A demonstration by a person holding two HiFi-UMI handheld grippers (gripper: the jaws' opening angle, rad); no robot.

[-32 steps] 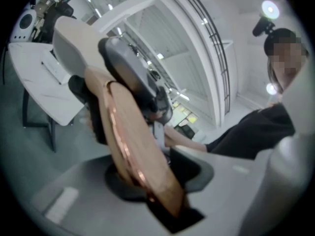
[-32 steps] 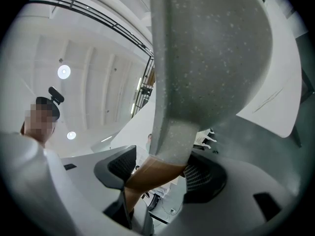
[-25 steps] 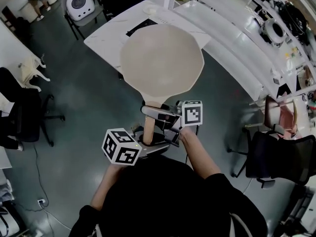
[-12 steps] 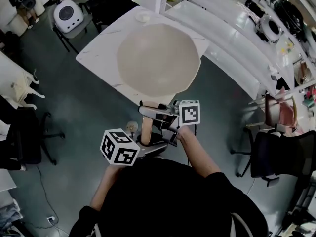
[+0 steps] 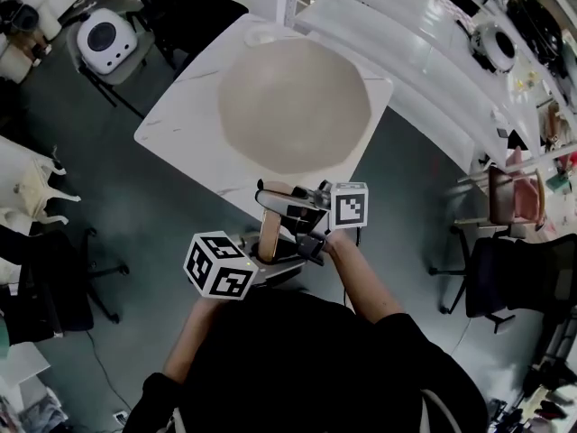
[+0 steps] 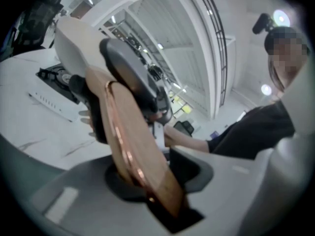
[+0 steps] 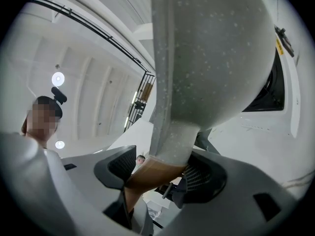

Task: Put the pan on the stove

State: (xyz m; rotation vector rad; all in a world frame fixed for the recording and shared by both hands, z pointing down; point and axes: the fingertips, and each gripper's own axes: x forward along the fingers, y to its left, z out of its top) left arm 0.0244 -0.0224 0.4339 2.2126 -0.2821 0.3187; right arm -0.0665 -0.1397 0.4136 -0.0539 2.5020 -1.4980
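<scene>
I have the round, pale beige speckled pan (image 5: 293, 106) by its wooden handle (image 5: 269, 233) with both tools, and in the head view it sits in the upper middle of the frame, covering most of the white marble counter (image 5: 180, 124). The handle points down the frame toward me. The right gripper (image 5: 284, 207) takes it close to the pan, and the left gripper (image 5: 275, 258) takes it just below that, near the handle's free end. In the left gripper view the handle (image 6: 133, 146) runs up from between the grey fingers (image 6: 64, 200). They are closing and pressing on the wood, with a copper-coloured band showing along its edge. Past the handle, at the left of that frame, the flat black stove (image 6: 51, 75) lies on the counter (image 6: 39, 127). In the right gripper view the fingers (image 7: 115, 166) stand fairly wide and clamp the spot where the wood meets the pan's pale neck. The pan's underside (image 7: 211, 58) fills the top of that frame. The stove (image 7: 275, 87) shows behind the pan at the right edge. I cannot tell whether the pan touches the stove. In the head view the pan hides the stove entirely. Black office chairs (image 5: 514, 278) stand on the dark floor at the right of the frame.
</scene>
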